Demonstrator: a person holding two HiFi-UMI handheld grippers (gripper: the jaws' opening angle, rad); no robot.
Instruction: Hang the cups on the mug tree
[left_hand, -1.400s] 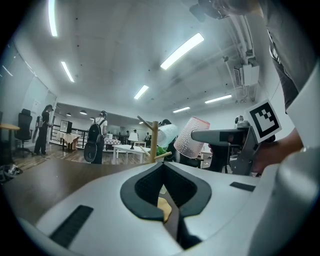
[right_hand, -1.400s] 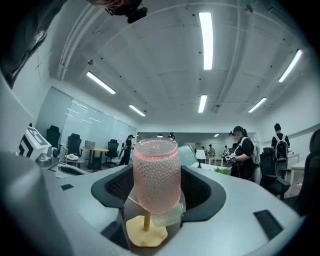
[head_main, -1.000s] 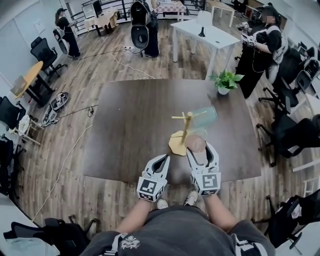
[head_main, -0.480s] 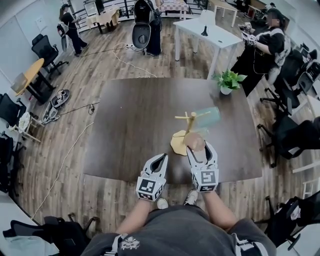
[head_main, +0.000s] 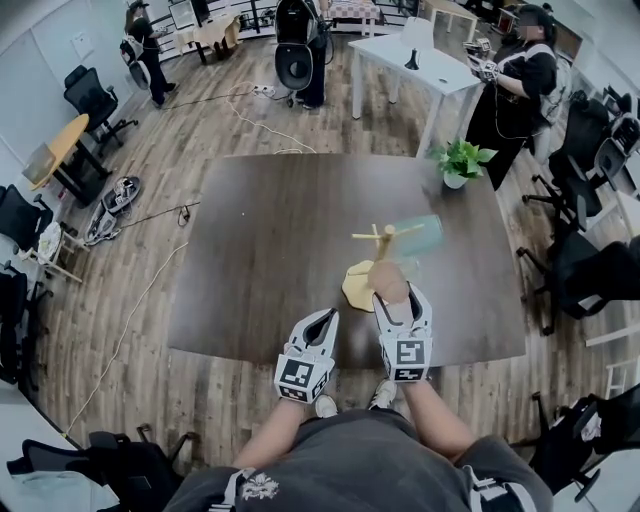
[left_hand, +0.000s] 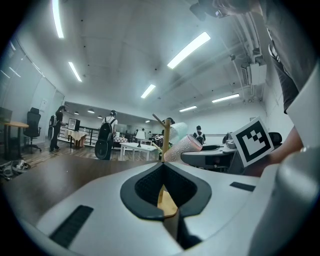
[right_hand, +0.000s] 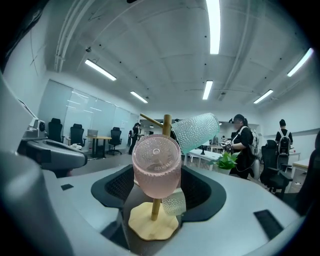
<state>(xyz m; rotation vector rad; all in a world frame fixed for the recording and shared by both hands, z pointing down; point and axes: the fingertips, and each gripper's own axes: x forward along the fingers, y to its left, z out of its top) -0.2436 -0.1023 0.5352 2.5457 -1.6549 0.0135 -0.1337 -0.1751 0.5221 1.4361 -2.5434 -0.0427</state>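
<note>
A wooden mug tree (head_main: 380, 255) stands on the dark table (head_main: 260, 250), its base (right_hand: 150, 225) in the right gripper view. A green cup (head_main: 420, 232) (right_hand: 197, 131) hangs on an upper right peg. A pink cup (head_main: 390, 283) (right_hand: 156, 165) sits at the tree's near side with its bottom toward me. Something clear and dotted (right_hand: 172, 202) shows just under it. My right gripper (head_main: 405, 298) (right_hand: 152, 222) is open just behind the pink cup, with no pad visibly touching it. My left gripper (head_main: 322, 318) (left_hand: 170, 220) is shut and empty, to the left of the tree.
A potted plant (head_main: 457, 160) stands at the table's far right corner. A person (head_main: 505, 85) stands beyond it next to a white table (head_main: 415, 65). Office chairs (head_main: 590, 270) crowd the right side. The table's near edge (head_main: 340, 358) lies under both grippers.
The right gripper has crept slightly forward toward the tree. The pink cup stays by the post, and the left gripper has barely moved.
</note>
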